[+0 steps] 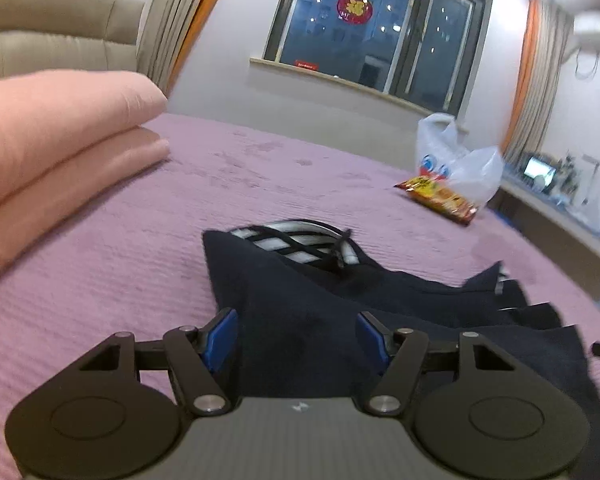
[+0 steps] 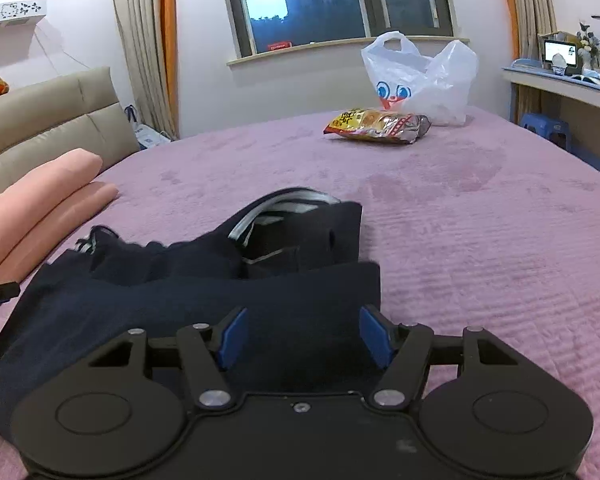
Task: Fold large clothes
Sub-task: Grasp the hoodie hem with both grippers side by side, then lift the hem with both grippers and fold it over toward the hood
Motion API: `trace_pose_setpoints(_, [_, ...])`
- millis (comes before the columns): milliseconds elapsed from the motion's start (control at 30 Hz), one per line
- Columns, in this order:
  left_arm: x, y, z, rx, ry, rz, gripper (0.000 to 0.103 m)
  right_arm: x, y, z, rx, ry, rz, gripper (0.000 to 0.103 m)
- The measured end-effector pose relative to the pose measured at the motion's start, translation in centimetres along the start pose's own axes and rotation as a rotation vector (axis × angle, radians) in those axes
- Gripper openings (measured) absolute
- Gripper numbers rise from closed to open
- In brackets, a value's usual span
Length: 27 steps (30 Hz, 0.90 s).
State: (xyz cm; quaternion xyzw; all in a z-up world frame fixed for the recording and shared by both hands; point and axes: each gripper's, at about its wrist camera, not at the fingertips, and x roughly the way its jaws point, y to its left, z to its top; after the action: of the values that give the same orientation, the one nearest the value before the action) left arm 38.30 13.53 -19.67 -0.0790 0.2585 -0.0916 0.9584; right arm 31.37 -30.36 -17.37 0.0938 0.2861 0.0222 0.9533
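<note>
Left wrist: gripper (image 1: 296, 340) agape over garment (image 1: 300, 320)

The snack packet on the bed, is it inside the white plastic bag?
No, the snack packet lies on the purple bedspread in front of the white plastic bag.

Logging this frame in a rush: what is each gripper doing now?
Left gripper: open, holding nothing, over the dark garment.
Right gripper: open, holding nothing, over the same garment.

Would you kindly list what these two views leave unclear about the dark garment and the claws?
- Dark garment: near edge hidden behind the left claw body; type unclear, bunched.
- Right claw: open, but contact with the cloth cannot be told.
- Snack packet: print blurred in the left wrist view.
</note>
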Motion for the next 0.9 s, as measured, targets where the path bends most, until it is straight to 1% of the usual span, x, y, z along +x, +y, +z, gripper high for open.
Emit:
trace_pose_setpoints(33, [0.5,0.0,0.5,0.012,0.015,0.013,0.068,0.2,0.2,0.3,-0.006,0.004,-0.01,0.076])
trace_pose_setpoints(133, [3.0,0.2,2.0,0.024,0.103,0.05,0.068,1.0,0.3,1.0,-0.014,0.034,-0.041,0.076])
trace_pose_setpoints(267, [5.9,0.9,3.3,-0.034,0.241,0.021,0.067,2.0,-0.5,1.6,0.004,0.116,-0.079,0.076])
trace_pose_setpoints(300, [6.6,0.9,3.4,-0.039,0.279,0.024,0.064,2.0,-0.7,1.8,0.012,0.13,-0.08,0.076])
trace_pose_setpoints(333, [6.8,0.9,3.5,-0.044,0.29,0.03,0.06,2.1,-1.1,1.9,0.02,0.145,-0.089,0.076])
trace_pose_setpoints(367, [6.9,0.8,3.6,-0.045,0.287,0.032,0.05,2.1,-1.3,2.1,0.026,0.156,-0.097,0.076])
trace_pose_setpoints(400, [6.7,0.5,3.7,-0.035,0.282,0.052,0.036,2.1,-1.6,2.3,0.032,0.164,-0.101,0.076])
trace_pose_setpoints(467, [5.9,0.0,3.9,-0.005,0.274,0.081,0.026,2.1,-2.1,2.8,0.046,0.181,-0.108,0.076])
trace_pose_setpoints(533, [4.9,-0.1,4.0,-0.014,0.27,0.087,0.024,2.4,-2.7,3.3,0.064,0.198,-0.112,0.076])
trace_pose_setpoints(600, [4.2,0.1,4.0,-0.05,0.266,0.068,0.023,3.2,-3.3,3.8,0.083,0.227,-0.09,0.076])
trace_pose_setpoints(667, [4.3,0.5,4.1,-0.087,0.273,0.033,0.023,4.3,-3.6,4.1,0.091,0.259,-0.068,0.076])
trace_pose_setpoints(733, [5.0,0.7,4.1,-0.1,0.289,0.023,0.023,5.7,-4.0,4.2,0.105,0.284,-0.058,0.076])
trace_pose_setpoints(767, [5.4,0.6,4.1,-0.101,0.297,0.012,0.026,6.3,-4.3,4.2,0.113,0.296,-0.055,0.076])
trace_pose_setpoints(800, [5.8,0.6,4.0,-0.102,0.304,-0.005,0.035,6.8,-4.6,4.2,0.121,0.308,-0.049,0.076])
trace_pose_setpoints(833, [6.1,0.5,3.9,-0.106,0.306,-0.014,0.04,7.2,-4.8,4.1,0.132,0.32,-0.038,0.076])
trace_pose_setpoints(867, [6.4,0.3,3.8,-0.109,0.304,-0.023,0.05,7.4,-5.0,4.1,0.138,0.324,-0.021,0.076])
trace_pose_setpoints(900, [6.7,0.1,3.7,-0.108,0.306,-0.033,0.057,7.5,-4.9,4.1,0.138,0.322,-0.007,0.075])
